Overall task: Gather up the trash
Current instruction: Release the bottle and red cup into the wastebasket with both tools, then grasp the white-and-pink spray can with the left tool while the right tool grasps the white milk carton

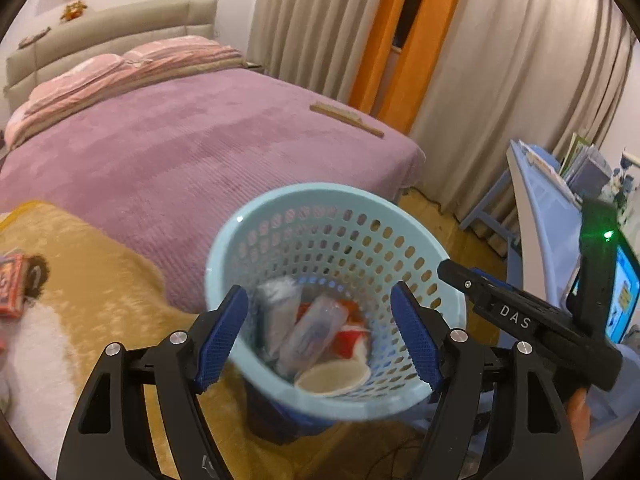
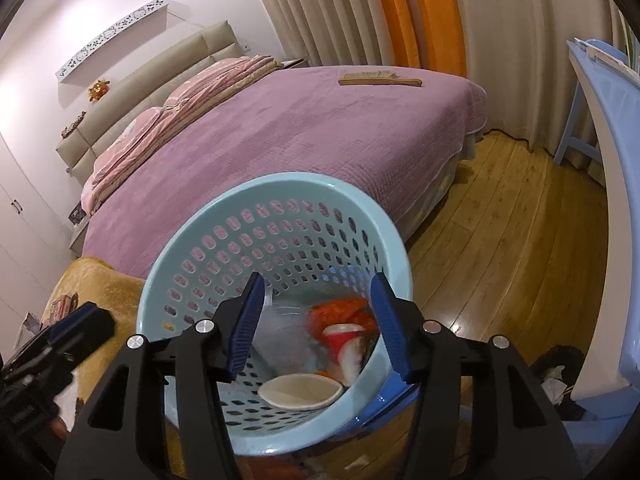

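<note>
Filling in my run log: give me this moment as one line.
stage: over basket | left gripper: open, empty | right gripper: open, empty | basket: holds cup, plastic wrappers | brush: on bed

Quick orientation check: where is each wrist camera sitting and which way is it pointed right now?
Left wrist: on the left gripper, above the basket, looking down into it and across the bed; its own open jaws show, and the right gripper enters at right.
Right wrist: on the right gripper, over the basket, facing the bed and floor; its open jaws show, with the left gripper at left.
Shared: basket, trash, bed, brush, curtains.
</note>
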Demonstrator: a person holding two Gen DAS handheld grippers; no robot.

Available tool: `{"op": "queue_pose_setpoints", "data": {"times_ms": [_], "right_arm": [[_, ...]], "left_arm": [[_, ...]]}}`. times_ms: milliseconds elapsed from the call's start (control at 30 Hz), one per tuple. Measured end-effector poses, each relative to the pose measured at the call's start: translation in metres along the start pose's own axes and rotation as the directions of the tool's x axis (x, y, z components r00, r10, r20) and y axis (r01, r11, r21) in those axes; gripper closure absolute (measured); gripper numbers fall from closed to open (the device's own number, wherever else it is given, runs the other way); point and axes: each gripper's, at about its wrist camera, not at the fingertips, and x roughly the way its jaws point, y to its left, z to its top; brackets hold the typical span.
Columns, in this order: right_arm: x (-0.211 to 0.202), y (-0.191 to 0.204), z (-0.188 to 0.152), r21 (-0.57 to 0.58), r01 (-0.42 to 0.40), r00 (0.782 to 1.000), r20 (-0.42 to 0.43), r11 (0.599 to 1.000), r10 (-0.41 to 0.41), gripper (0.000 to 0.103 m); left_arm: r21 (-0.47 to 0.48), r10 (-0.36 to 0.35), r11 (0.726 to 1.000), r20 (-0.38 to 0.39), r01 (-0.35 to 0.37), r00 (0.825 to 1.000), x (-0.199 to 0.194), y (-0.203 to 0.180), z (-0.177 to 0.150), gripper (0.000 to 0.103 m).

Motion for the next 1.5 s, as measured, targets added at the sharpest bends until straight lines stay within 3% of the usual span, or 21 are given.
{"op": "queue_pose_setpoints", "data": {"times_ms": [433,633,800,900,1100,1233,1367,1500], "right_arm": [[-0.056,0.067,-0.013,-0.108,-0.113,0.992,0.045,0.988,0.118,0.051],[-0.071,0.116,-0.029,-0.191,-0.16,0.985,0.04,0.969,0.171,0.047],[-0.072,0.163,-0.05,-0.281,-0.189,0.98,0.011,0.941,0.2,0.045],[-0.071,0.189,-0.067,-0.32,-0.217,0.974,-0.004,0.922,0.228,0.035],[-0.054,0.229,-0.099,-0.375,-0.269,0.962,-0.059,0.887,0.267,0.032],[-0.04,0.253,-0.117,-0.409,-0.283,0.958,-0.089,0.868,0.271,0.032],[-0.029,0.267,-0.131,-0.432,-0.296,0.955,-0.123,0.852,0.27,0.032],[-0.026,0.277,-0.131,-0.443,-0.321,0.947,-0.148,0.837,0.285,0.032]], "left_arm": [[-0.057,0.018,0.998,0.136,-0.011,0.99,-0.107,0.049,-0.033,0.031],[-0.113,0.079,0.992,0.185,-0.058,0.98,-0.159,0.087,-0.055,0.031],[-0.185,0.134,0.978,0.225,-0.092,0.965,-0.195,0.126,-0.072,0.023],[-0.245,0.18,0.962,0.238,-0.12,0.954,-0.215,0.156,-0.085,0.019],[-0.367,0.289,0.908,0.203,-0.2,0.936,-0.245,0.221,-0.108,0.018],[-0.381,0.327,0.892,0.169,-0.244,0.93,-0.246,0.248,-0.116,0.017],[-0.363,0.328,0.892,0.111,-0.268,0.938,-0.231,0.272,-0.12,0.017],[-0.335,0.276,0.912,0.073,-0.237,0.958,-0.211,0.285,-0.121,0.017]]}}
